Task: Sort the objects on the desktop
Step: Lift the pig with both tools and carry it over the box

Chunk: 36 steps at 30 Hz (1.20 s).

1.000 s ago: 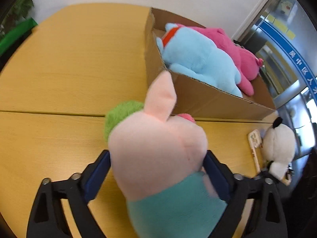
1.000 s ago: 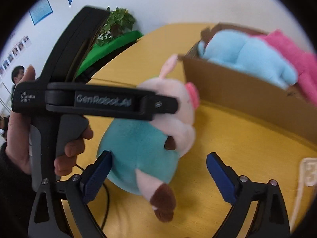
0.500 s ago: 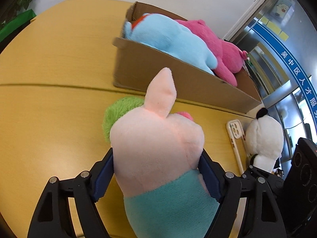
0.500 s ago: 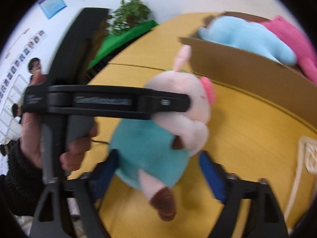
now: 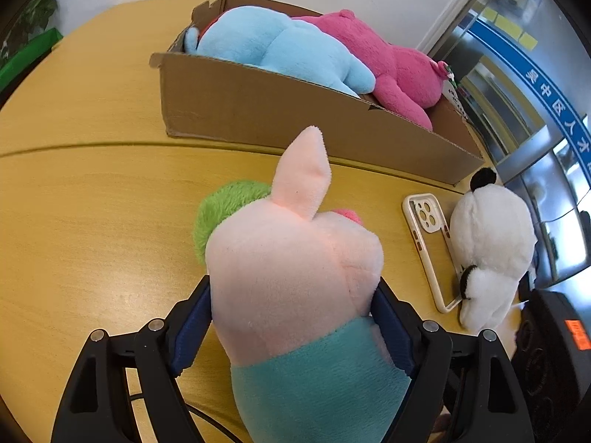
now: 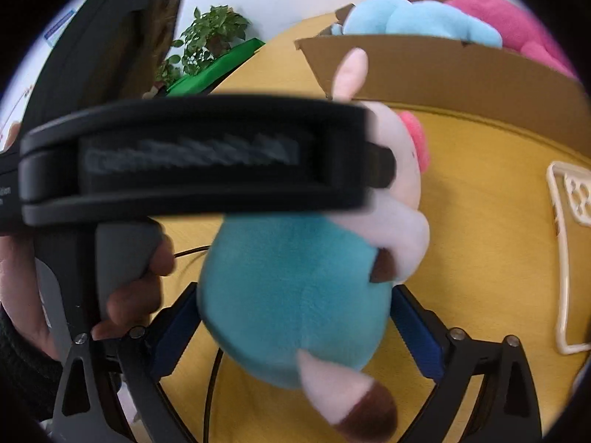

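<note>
A pig plush [image 5: 291, 269] with a pink head and teal body hangs above the wooden table [image 5: 92, 221]. My left gripper [image 5: 291, 328] is shut on it, both blue pads pressed into the sides of its head. In the right wrist view the same pig plush [image 6: 295, 295] sits with its teal body between the pads of my right gripper [image 6: 291, 328]. Those jaws are opening and the pads flank the body without squeezing it. The left gripper's black body [image 6: 195, 155], held by a hand [image 6: 133, 295], crosses that view.
A cardboard box [image 5: 295, 110] beyond the pig holds a blue plush [image 5: 273, 48] and a pink plush [image 5: 388, 62]. A white panda plush [image 5: 491, 247] and a cream phone case [image 5: 428, 243] lie to the right. A green fluffy patch [image 5: 225, 206] shows behind the pig's head.
The left gripper carried the pig sideways, so the box slid left and the panda and phone case came into fuller view. The right gripper moved in until its pads flank the teal body.
</note>
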Tool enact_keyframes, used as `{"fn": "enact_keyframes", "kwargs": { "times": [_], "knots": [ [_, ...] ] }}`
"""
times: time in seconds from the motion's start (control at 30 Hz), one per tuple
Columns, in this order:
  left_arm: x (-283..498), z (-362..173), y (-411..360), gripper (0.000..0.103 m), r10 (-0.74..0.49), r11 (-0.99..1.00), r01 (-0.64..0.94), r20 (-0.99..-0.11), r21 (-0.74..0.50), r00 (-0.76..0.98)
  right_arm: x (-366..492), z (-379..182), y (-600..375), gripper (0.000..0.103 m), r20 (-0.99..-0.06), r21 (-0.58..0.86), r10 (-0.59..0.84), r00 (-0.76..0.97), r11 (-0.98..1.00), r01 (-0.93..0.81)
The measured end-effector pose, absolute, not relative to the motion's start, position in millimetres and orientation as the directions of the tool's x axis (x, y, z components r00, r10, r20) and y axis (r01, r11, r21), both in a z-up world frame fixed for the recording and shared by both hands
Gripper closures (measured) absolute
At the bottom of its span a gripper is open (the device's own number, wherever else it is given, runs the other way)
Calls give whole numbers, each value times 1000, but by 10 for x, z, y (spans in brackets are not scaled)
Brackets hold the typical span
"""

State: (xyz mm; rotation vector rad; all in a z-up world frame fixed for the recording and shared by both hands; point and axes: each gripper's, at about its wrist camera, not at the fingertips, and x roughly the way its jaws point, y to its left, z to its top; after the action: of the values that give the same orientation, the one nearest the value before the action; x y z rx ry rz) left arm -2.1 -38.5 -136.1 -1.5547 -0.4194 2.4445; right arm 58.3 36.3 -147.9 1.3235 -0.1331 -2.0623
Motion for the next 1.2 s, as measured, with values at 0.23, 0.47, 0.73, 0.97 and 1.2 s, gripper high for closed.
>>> {"fn": "enact_keyframes", "kwargs": {
  "times": [0.23,0.47,0.73,0.97,1.2],
  "knots": [
    [-34,-1308,-347,24,349,-931,-46,-846,-363,-403,668,-1423,367,27,-746,411,-605,-279,-748,522],
    [-220,-668,-74,27,417,-908,-192,-775,-371,-475,664,-985,580,30,-679,335,-596,-429,-772,541],
    [-1249,299,588,27,451,-879,-423,-670,-220,-590,-113,-212,950,30,-550,179,-509,-662,-846,502],
    [-2483,-92,880,27,470,-850,-468,-750,-242,-465,-1237,-388,1234,28,-587,221,-465,-663,-879,421],
    [-2814,-962,785,24,502,-846,-387,-795,-368,-342,-1362,-995,1386,14,-730,290,-423,-537,-903,317]
  ]
}}
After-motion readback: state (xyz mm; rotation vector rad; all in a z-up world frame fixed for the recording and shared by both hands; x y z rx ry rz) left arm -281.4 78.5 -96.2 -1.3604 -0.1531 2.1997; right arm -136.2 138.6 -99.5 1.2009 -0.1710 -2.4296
